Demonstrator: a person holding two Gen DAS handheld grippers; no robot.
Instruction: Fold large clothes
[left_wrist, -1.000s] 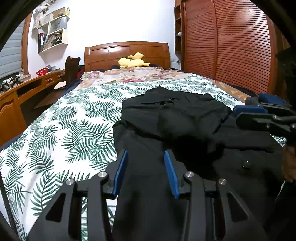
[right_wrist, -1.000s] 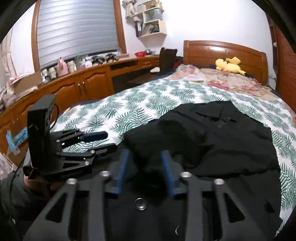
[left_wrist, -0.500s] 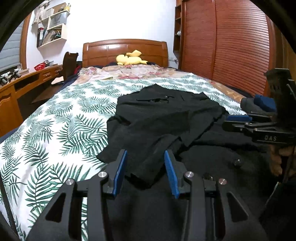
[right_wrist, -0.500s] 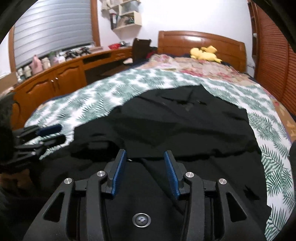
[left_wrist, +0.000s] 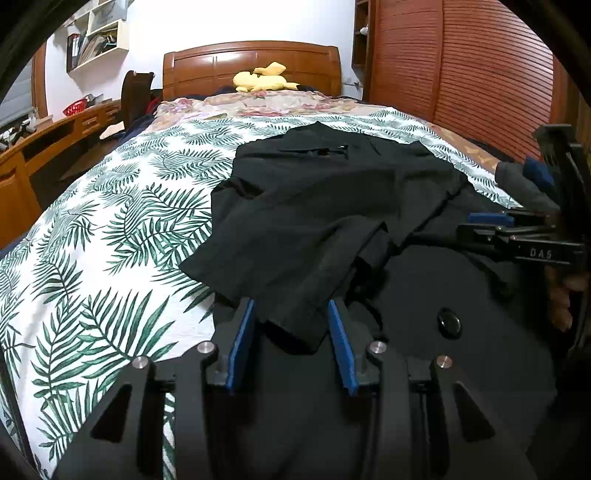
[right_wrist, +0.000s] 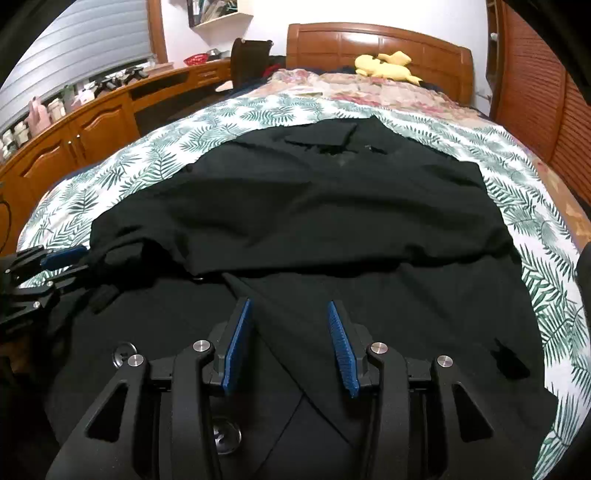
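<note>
A large black coat (left_wrist: 332, 206) (right_wrist: 314, 206) lies spread on the bed, its upper part folded down over the lower part. My left gripper (left_wrist: 291, 302) hovers low at the coat's near left side. Its jaws are closing, with the loose end of a folded flap (left_wrist: 295, 325) between the blue pads (left_wrist: 240, 343), which are not pressing on it. My right gripper (right_wrist: 289, 301) stands open just above the coat's lower front, cloth below it and nothing pinched. Each gripper shows in the other's view: the right gripper (left_wrist: 509, 229), the left gripper (right_wrist: 55, 266). A black button (left_wrist: 448, 322) shows on the coat.
The bed cover (left_wrist: 110, 240) has a green palm-leaf print. A yellow plush toy (left_wrist: 264, 77) lies by the wooden headboard (right_wrist: 376, 40). A wooden desk with cupboards (right_wrist: 92, 125) runs along the left. Louvred wardrobe doors (left_wrist: 480, 74) stand on the right.
Both grippers have sunk closer to the coat. The right one swung from the coat's left side to its lower front. The flap end now lies between the left pads.
</note>
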